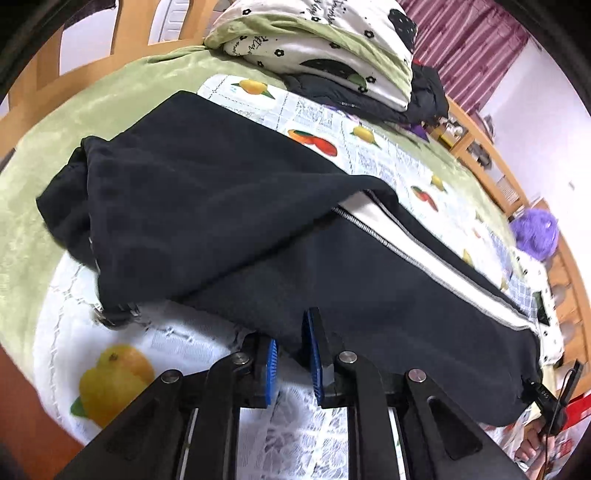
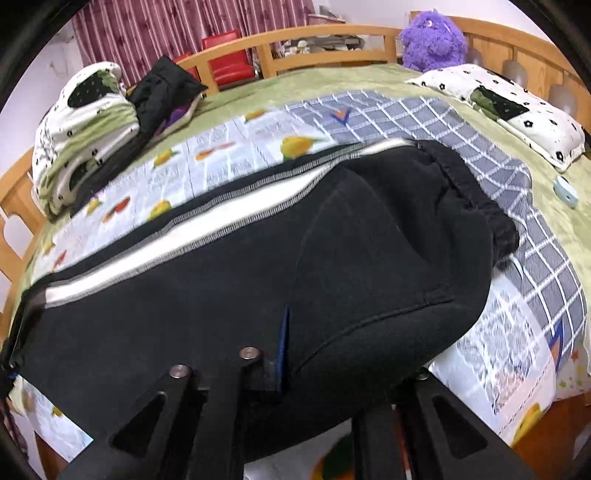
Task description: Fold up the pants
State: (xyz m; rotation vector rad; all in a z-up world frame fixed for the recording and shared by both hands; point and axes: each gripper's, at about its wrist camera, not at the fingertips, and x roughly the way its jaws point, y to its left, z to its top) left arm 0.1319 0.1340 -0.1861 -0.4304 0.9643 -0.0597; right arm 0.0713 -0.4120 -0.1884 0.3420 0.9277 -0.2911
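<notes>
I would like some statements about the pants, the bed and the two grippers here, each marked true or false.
1. The pants are black with a white side stripe. True.
2. The left gripper is shut on the pants' edge. True.
3. A purple plush toy sits near the wooden bed rail. True.
4. The pants hang on a chair. False: they lie on the bed cover.
5. The curtain is plain blue. False: it is dark red with stripes.
</notes>
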